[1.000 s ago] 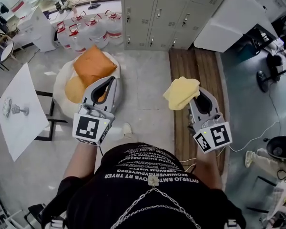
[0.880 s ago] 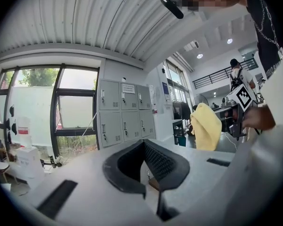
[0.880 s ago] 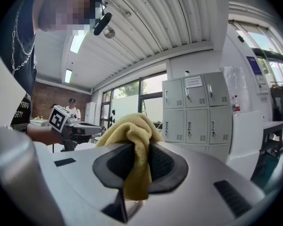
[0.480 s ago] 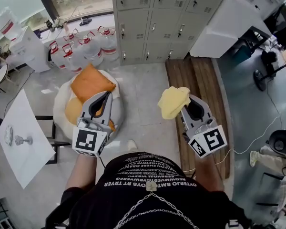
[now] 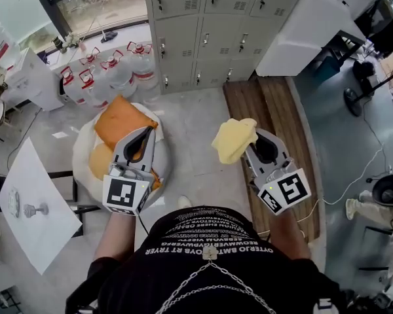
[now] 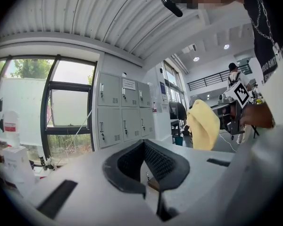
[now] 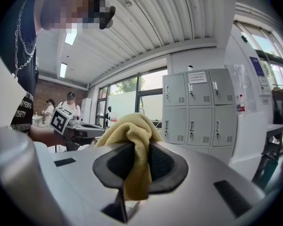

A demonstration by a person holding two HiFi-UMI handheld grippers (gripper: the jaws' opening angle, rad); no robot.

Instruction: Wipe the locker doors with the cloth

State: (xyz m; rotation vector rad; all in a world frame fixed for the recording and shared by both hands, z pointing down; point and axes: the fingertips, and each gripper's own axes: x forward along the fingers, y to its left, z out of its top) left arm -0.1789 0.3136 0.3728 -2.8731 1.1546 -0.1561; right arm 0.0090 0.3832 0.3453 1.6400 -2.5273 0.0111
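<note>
Yellow cloth (image 5: pixel 232 139) pinched between 2 jaws of right gripper (image 5: pixel 254 135), held well apart from locker doors (image 5: pixel 209 25). Left gripper (image 6: pixel 144 142) jaws pressed together at tips, nothing held.

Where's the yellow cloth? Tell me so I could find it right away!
Start at the tall grey metal lockers at the back and come down along the brown wooden floor strip to the person's right claw. The soft yellow cloth is pinched in that claw. It is pale yellow and held up, unlike the orange cushion lying lower left.
</note>
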